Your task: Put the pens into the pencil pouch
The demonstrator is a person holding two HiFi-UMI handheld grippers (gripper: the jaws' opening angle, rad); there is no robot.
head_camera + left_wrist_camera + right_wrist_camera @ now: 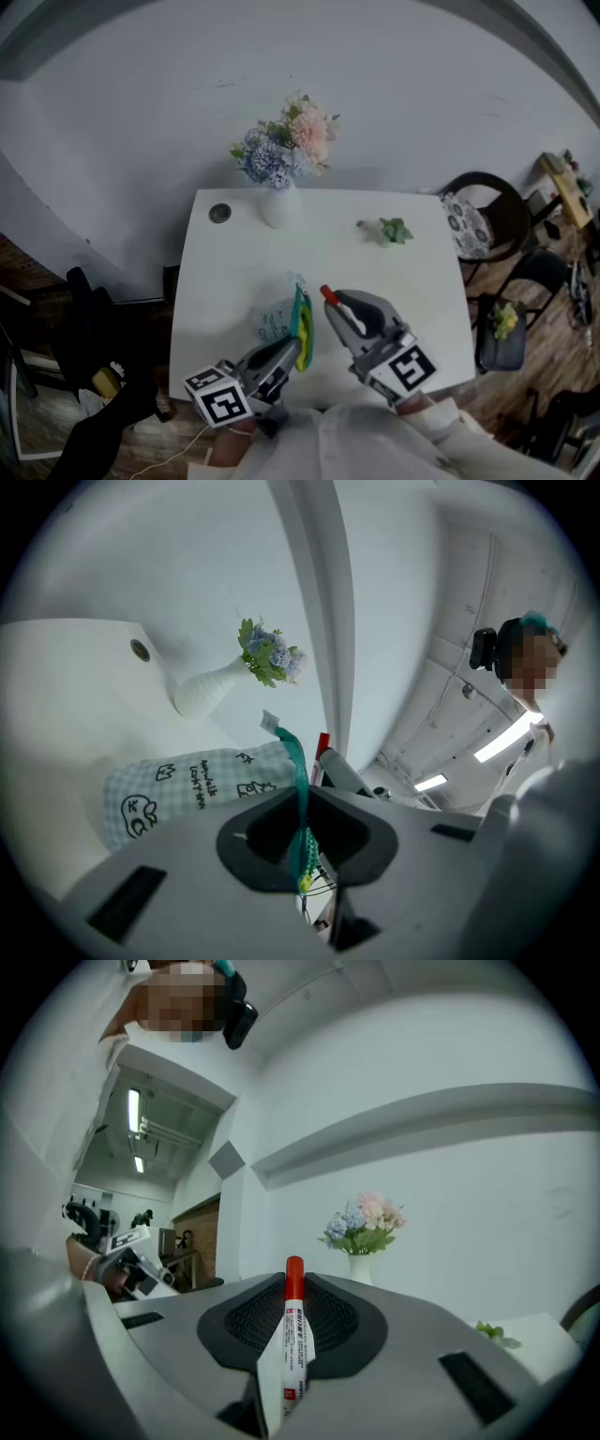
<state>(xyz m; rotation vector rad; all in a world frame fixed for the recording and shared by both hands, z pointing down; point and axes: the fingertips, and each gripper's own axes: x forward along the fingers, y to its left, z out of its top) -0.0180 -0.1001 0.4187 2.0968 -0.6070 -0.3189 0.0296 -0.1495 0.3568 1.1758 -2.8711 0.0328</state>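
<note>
Right gripper is clamped on a pen. White barrel is pinched between the pads and the red cap pokes out past the tips, pointing forward and roughly level.

Left gripper is clenched on the teal zipper edge of the pouch. The checked fabric body trails out to the left of the jaws over the table. Can't tell if it rests on the top or hangs just clear.

Handling, my read:
- Pen: light, stiff, smooth plastic. It could slide or pivot in the pads if the cap catches on fabric. The mid-barrel grip looks fine and leaves the cap end free to lead in.
- Pouch: soft and limp, so the mouth won't hold itself open. Gripping at the zipper edge is the right place, since it gives the one firm line to aim at.

Relative position in the head view: the pen's red cap sits just beside the zipper edge, on its right and slightly further from the person. It is close but not touching, and not inside the pouch. Grippers are side by side near the table's front edge.

Whether the mouth is open can't be made out from here.

Vase of flowers is well behind and out of the way.
</note>
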